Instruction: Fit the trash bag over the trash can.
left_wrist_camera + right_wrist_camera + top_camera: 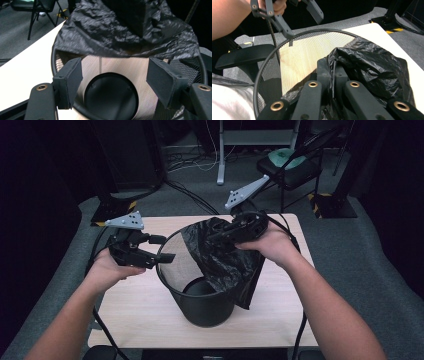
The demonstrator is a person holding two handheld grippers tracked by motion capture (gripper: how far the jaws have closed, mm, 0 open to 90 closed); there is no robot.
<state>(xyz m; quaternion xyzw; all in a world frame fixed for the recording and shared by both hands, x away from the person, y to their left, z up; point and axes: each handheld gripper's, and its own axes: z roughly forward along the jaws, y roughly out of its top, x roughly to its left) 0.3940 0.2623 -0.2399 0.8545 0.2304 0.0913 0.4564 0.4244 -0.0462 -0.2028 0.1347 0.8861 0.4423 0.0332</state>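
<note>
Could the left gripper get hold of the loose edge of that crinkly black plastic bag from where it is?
Probably yes. The left gripper is open at the black mesh bin's rim, and the black plastic bag hangs just across the opening with nothing between; the right gripper grips its other side.

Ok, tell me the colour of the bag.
Black; the bag shows best in the left gripper view.

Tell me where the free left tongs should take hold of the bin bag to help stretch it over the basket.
Probably the loose edge of the black bag hanging inside the mesh basket, coming in from the left rim, where the open left tongs already sit. That edge is thin, slack film, so a pinch across it should hold. The right tongs are shut on the bag's far side.
</note>
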